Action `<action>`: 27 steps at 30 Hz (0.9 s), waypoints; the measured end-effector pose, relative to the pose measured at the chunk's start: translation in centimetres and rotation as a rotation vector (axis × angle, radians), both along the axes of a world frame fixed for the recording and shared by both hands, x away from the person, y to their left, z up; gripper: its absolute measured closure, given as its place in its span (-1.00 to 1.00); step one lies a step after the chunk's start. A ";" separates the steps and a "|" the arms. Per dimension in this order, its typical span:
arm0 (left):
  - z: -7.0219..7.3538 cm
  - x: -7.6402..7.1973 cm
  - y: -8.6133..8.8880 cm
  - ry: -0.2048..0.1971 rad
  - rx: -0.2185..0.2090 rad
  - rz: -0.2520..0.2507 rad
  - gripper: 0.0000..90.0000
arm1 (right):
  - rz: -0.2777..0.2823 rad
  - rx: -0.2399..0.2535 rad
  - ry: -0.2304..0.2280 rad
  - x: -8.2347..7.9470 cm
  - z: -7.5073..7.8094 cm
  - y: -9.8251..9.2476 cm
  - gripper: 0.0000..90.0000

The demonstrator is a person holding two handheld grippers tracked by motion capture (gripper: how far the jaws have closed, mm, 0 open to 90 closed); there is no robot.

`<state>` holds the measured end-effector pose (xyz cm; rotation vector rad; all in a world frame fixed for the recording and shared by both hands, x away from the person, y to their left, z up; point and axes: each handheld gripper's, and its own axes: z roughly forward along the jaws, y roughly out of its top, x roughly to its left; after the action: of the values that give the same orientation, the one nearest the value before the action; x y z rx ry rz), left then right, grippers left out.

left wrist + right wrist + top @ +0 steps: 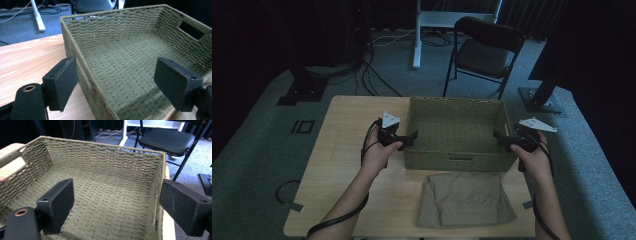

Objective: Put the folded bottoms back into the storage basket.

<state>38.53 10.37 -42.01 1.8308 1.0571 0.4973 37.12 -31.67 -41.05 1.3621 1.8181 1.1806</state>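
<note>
Gripper (116, 85) astride rectangular woven basket (120, 37) wall

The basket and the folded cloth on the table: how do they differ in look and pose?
The basket is green, woven and stiff, with upright walls and an open top; the folded cloth is tan, smooth and soft, lying flat. The basket sits farther from the person, between the left hand-held gripper and the right hand-held gripper; the cloth lies nearer, untouched. Both rest on the wooden table.
</note>
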 end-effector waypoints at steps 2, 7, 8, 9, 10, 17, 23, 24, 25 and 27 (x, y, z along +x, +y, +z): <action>0.0 -0.4 -0.1 -0.005 -0.004 -0.011 -0.55 | 0.005 -0.003 -0.007 -0.4 0.0 0.0 -0.73; 0.0 -1.2 0.0 -0.024 -0.038 -0.001 -0.55 | 0.022 -0.006 -0.006 -1.5 -0.2 0.1 -0.73; 0.0 -1.3 0.0 -0.019 -0.042 -0.001 -0.55 | 0.024 -0.009 -0.008 -1.6 -0.3 0.2 -0.73; 0.0 -1.4 0.0 -0.021 -0.039 -0.002 -0.55 | 0.030 -0.008 -0.007 -1.8 -0.3 0.2 -0.73; 0.0 -1.6 0.0 -0.022 -0.031 -0.006 -0.55 | 0.033 -0.006 -0.008 -2.1 -0.3 0.3 -0.73; -0.5 -3.0 -0.1 -0.011 -0.036 -0.033 -0.55 | 0.048 -0.004 -0.015 -3.4 -0.8 0.7 -0.73; -1.0 -4.3 -0.7 0.017 -0.039 -0.075 -0.55 | 0.072 0.001 -0.018 -4.7 -1.1 1.0 -0.74; -1.0 -4.5 -0.8 0.017 -0.036 -0.085 -0.55 | 0.068 0.000 -0.020 -4.8 -1.1 1.0 -0.74; -1.0 -4.7 -0.9 0.017 -0.035 -0.089 -0.55 | 0.068 -0.004 -0.023 -5.0 -1.1 1.0 -0.74; -1.1 -5.2 -1.1 0.018 -0.024 -0.110 -0.55 | 0.063 0.002 -0.025 -5.4 -1.2 0.9 -0.74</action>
<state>33.34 9.23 -43.10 1.8637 0.9641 0.4021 31.74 -30.74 -42.23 1.2942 1.8551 1.2270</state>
